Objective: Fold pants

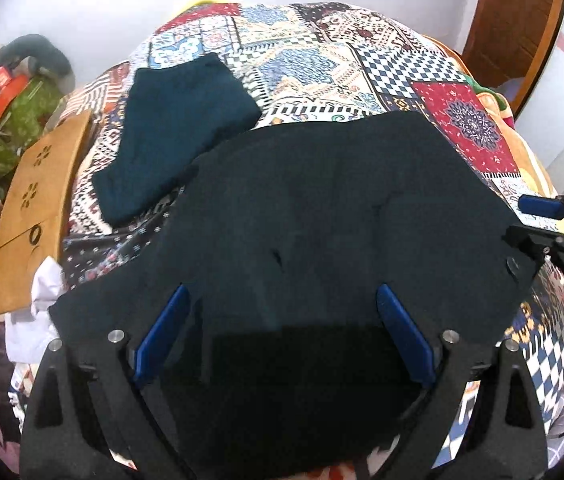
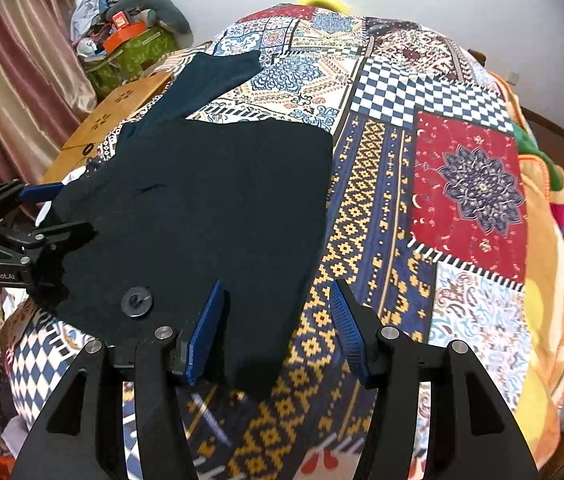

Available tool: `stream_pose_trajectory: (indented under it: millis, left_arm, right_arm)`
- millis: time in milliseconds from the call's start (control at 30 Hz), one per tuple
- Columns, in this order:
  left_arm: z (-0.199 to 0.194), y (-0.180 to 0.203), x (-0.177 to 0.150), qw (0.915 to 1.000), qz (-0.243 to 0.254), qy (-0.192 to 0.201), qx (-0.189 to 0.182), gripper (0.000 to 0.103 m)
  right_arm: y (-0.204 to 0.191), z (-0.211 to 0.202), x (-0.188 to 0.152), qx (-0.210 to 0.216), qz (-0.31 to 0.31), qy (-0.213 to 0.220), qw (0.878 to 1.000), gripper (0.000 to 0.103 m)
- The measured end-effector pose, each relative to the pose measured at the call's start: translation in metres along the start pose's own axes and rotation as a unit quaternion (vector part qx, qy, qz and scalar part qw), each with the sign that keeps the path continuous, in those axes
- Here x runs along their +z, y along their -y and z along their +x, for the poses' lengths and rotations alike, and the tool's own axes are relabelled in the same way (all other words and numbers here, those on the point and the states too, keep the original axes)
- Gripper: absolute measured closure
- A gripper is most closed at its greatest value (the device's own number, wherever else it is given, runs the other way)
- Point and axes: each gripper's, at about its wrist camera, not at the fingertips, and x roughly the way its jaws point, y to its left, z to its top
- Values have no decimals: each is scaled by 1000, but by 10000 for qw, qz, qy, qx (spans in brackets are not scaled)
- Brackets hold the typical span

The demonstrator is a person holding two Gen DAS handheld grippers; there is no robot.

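Note:
Dark navy pants (image 1: 322, 216) lie spread flat on a patchwork bedspread (image 1: 322, 52); they also show in the right wrist view (image 2: 210, 200), with a black button (image 2: 137, 301) near the front edge. My left gripper (image 1: 284, 296) is open, its blue pads over the near part of the pants, holding nothing. My right gripper (image 2: 276, 292) is open over the pants' right edge, one pad above the cloth, one above the bedspread. Each gripper shows in the other's view: the right one (image 1: 538, 220), the left one (image 2: 54, 208).
A folded teal garment (image 1: 174, 132) lies on the bed beyond the pants, seen also in the right wrist view (image 2: 210, 80). A wooden board (image 1: 34, 208) edges the bed's left side. Cluttered bags (image 1: 14, 96) and a curtain (image 2: 14, 80) stand at the left.

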Motion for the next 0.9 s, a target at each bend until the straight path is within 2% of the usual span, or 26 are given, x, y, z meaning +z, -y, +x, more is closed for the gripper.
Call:
stream_pose_trajectory:
  millis: [200, 333, 433, 533, 600, 733, 833, 900]
  left_arm:
    - [-39, -26, -15, 9977, -377, 472, 306, 8]
    - [-65, -66, -29, 9903, -1116, 772, 298, 5]
    - [-82, -108, -48, 9773, -1932, 868, 75, 4]
    - [-91, -146, -66, 9662, -2452, 792, -102, 4]
    - [-98, -169, -80, 9609, -2660, 773, 36, 4]
    - [-100, -199, -103, 9574, -2812, 561, 334, 4]
    - [-88, -212, -125, 9523, -3040, 280, 15, 4]
    - [-69, -214, -141, 9449, -3255, -11, -346, 4]
  right_arm:
    - [-21, -27, 13, 37, -201, 350, 9992, 52]
    - [-42, -38, 27, 178, -359, 635, 9972, 51]
    - [-62, -37, 38, 289, -508, 797, 9951, 50]
    - [-82, -26, 47, 369, -670, 800, 9939, 50]
    - [-93, -14, 51, 432, -767, 715, 9936, 50]
    - [-109, 14, 53, 431, -941, 455, 9936, 50]
    - [-117, 32, 52, 402, -1020, 228, 9937, 50]
    - [-120, 41, 51, 368, -1066, 102, 9936, 50]
